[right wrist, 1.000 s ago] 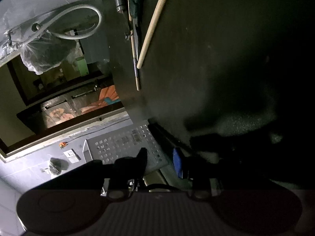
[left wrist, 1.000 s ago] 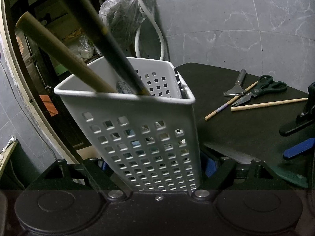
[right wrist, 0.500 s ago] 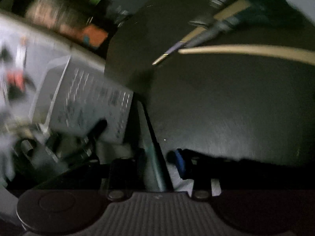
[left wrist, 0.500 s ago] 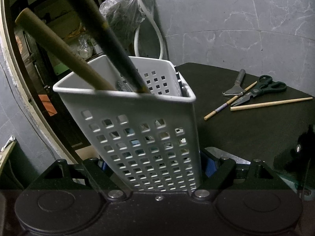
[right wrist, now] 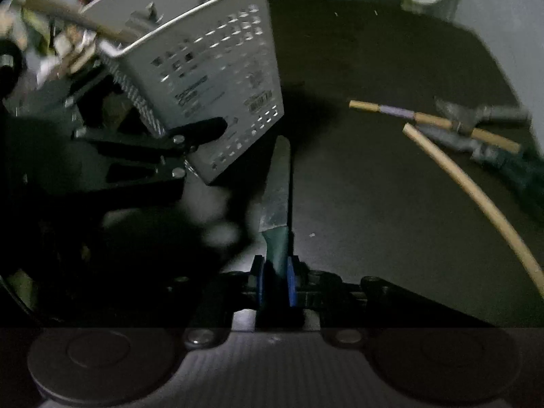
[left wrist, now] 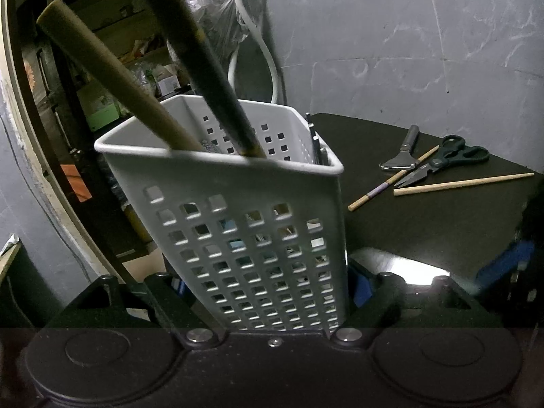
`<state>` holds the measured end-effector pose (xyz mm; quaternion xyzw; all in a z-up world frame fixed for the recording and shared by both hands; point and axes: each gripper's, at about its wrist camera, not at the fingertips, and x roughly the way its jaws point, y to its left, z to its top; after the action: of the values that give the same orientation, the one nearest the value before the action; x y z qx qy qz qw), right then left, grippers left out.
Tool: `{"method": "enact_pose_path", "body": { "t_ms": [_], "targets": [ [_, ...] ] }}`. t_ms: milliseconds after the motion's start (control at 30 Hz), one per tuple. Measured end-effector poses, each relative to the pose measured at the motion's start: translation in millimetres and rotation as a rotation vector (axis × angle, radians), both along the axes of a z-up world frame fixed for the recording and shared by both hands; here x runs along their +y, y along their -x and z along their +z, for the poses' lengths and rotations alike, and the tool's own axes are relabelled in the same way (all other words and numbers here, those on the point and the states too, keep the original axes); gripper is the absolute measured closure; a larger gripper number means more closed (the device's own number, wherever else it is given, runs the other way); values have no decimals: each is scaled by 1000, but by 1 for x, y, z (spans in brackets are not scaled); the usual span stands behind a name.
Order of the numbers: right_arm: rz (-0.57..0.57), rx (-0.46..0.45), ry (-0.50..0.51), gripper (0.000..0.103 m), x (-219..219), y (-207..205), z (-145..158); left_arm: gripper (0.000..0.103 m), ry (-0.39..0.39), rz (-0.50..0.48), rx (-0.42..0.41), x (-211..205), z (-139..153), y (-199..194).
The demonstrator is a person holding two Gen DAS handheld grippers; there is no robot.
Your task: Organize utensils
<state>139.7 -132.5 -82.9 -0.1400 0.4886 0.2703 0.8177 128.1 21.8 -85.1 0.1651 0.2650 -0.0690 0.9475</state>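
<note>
My left gripper (left wrist: 268,289) is shut on a white perforated utensil basket (left wrist: 244,224), tilted, with a wooden handle (left wrist: 112,74) and a dark handle (left wrist: 204,61) sticking out. In the right wrist view the basket (right wrist: 204,78) is at upper left, held by the left gripper's black fingers (right wrist: 193,136). My right gripper (right wrist: 275,282) is shut on a green-handled knife (right wrist: 278,190) whose blade points toward the basket's base. Scissors (left wrist: 442,163), a peeler (left wrist: 401,153) and two chopsticks (left wrist: 462,183) lie on the dark table (left wrist: 425,224).
A grey tiled wall (left wrist: 408,34) stands behind the table. A white hose (left wrist: 268,57) and a plastic bag (left wrist: 217,23) hang at the back. An open doorway with shelves (left wrist: 102,68) is at the left. The table's left edge runs beside the basket.
My right gripper has swung round with the knife, from looking across the table sideways to pointing the blade at the basket. The left gripper and basket have stayed nearly still.
</note>
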Motion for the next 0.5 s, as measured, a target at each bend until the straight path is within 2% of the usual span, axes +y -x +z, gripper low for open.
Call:
{"method": "enact_pose_path", "body": {
  "t_ms": [167, 300, 500],
  "targets": [
    [152, -255, 366, 91, 11, 24, -9, 19, 3, -1, -1, 2, 0, 1],
    [279, -387, 564, 92, 20, 47, -27, 19, 2, -2, 0, 2, 0, 1],
    [315, -417, 601, 92, 22, 60, -31, 19, 1, -3, 0, 2, 0, 1]
  ]
}}
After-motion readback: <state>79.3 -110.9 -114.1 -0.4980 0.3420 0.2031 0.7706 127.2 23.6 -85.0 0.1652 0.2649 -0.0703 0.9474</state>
